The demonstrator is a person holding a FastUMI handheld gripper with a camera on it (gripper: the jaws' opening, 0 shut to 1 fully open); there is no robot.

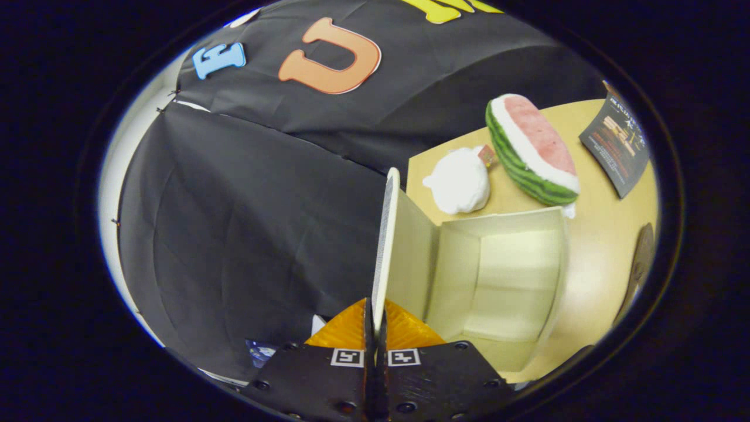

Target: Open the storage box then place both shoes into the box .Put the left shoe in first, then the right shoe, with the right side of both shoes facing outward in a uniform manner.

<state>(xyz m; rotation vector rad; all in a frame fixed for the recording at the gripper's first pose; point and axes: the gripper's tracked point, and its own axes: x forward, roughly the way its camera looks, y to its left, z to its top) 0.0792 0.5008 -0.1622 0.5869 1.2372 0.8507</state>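
A: What is the gripper (375, 319) doing?

B: Its 2 fingers are pressing together on the thin edge of the storage box's lid (385, 246), which is standing swung open, edge-on to the camera.

A: And the storage box (504, 275) itself?

B: It is lying just beside the fingers with its pale, hollow interior facing the camera, sitting on a tan table (597, 275).

A: What is sharing that surface?

B: Beyond the box, a white plush toy (460, 181) is resting near it, and a plush watermelon slice (530, 149) is lying just beside that. A dark leaflet (618, 146) is sitting past the watermelon.

A: The room?

B: Black cloth (246, 217) is hanging behind the table as the booth's wall.
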